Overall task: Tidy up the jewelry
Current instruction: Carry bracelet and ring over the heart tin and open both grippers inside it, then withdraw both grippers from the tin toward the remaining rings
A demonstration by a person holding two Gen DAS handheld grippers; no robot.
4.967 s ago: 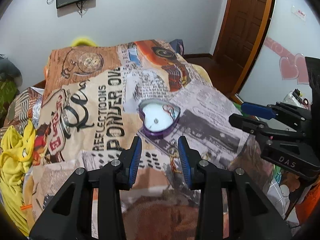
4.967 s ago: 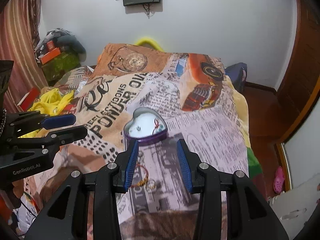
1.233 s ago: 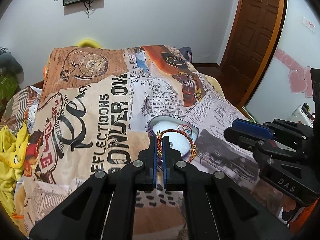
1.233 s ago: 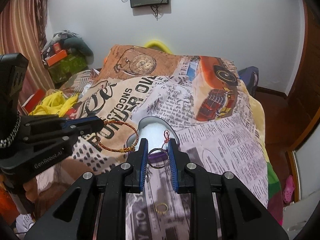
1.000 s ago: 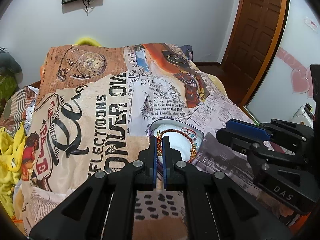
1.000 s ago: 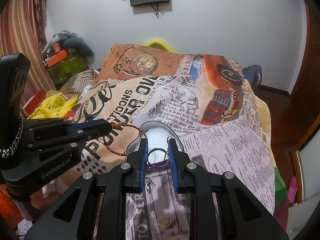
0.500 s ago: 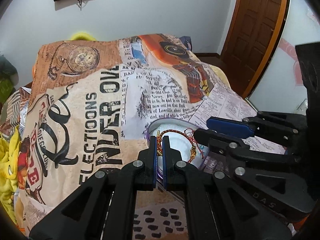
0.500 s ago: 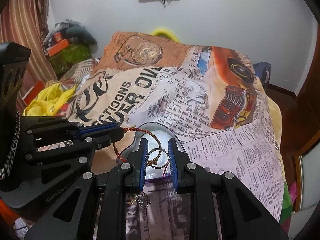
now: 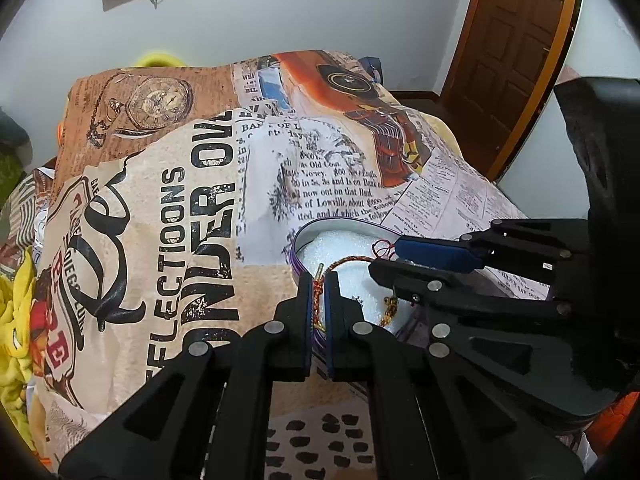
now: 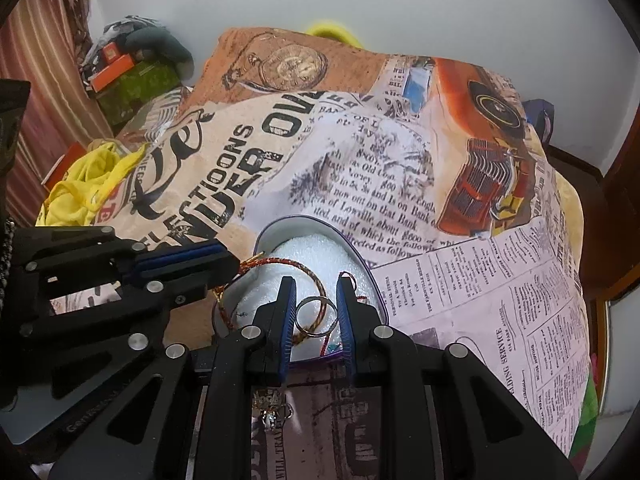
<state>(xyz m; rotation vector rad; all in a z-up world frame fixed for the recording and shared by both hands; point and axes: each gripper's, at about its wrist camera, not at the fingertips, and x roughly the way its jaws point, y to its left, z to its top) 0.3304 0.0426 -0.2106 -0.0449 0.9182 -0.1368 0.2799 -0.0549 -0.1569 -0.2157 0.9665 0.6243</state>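
A heart-shaped tin (image 10: 280, 227) with a purple rim and white foam lining sits on a bed under a newspaper-print bedspread (image 9: 160, 208). Above the tin, the left tongs (image 9: 319, 294) are pinched together on a braided red-and-gold cord bracelet (image 9: 344, 261), whose loop arcs over the foam. The right tongs (image 10: 316, 312) are narrowed onto a silver ring (image 10: 314, 316), gripping it by its edges over the near part of the tin.

Only the right wrist view shows the ring, plus a small silver trinket (image 10: 273, 404) on the bedspread just nearer than the tin — and yellow cloth (image 10: 86, 184) well left of it. Only the left wrist view shows a wooden door (image 9: 516, 52) far right of the tin.

Readable print on the bedspread beyond the tin: "Old Con", "of Lowville", "Bank".
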